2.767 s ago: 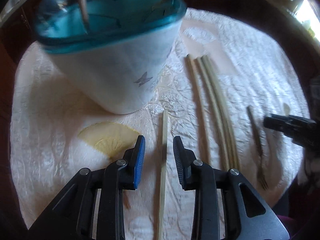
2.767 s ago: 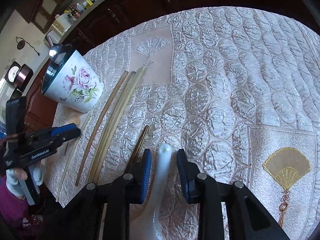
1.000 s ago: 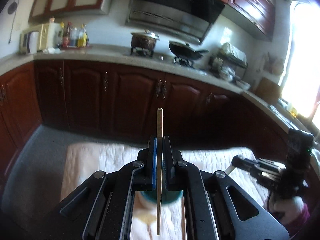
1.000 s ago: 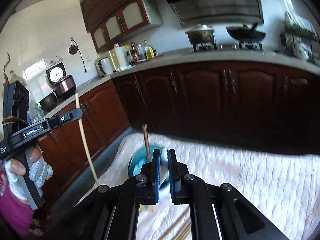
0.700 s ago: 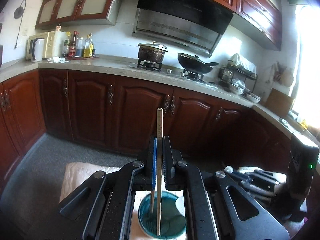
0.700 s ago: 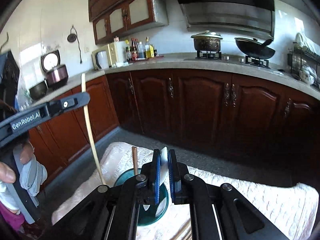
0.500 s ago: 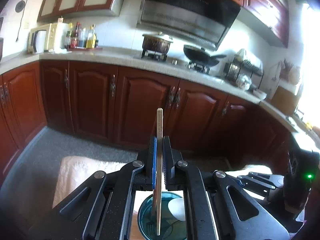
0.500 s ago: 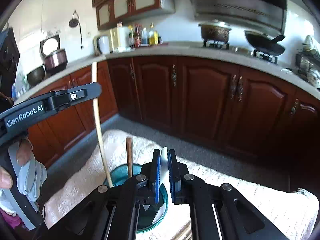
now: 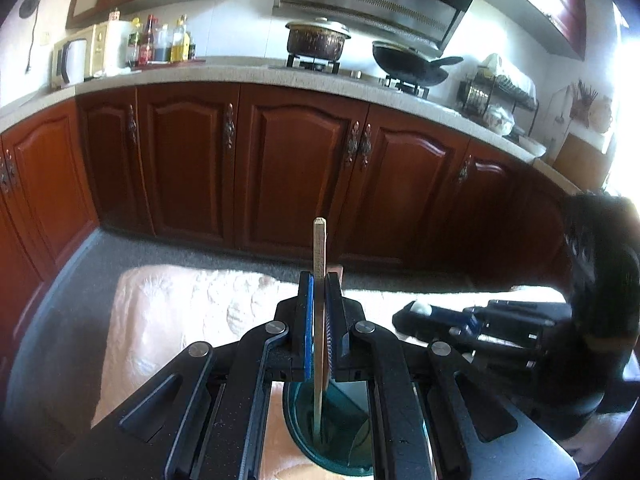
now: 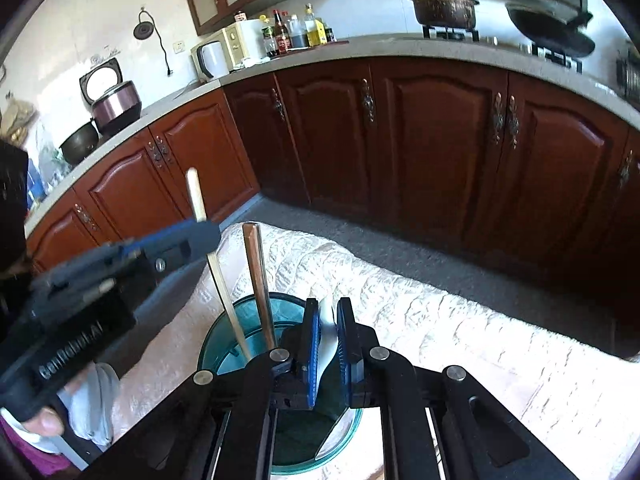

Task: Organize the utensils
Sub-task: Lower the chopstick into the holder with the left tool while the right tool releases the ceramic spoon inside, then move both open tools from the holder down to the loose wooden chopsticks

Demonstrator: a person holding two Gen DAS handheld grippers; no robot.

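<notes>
Here, above a teal-rimmed cup on the quilted cloth, the left gripper clamps a pale chopstick, its lower end inside the rim. The right gripper pinches a white spoon over the rim's right side, beside a brown chopstick already standing inside.

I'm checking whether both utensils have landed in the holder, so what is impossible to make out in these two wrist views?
- Left wrist view: the chopstick tip's resting point; the left gripper frame covers most of the teal-rimmed holder.
- Right wrist view: the white spoon bowl, hidden behind the right gripper.
- Right wrist view: whether utensils remain on the tablecloth; the bottom edge and gripper arms cut it off.
</notes>
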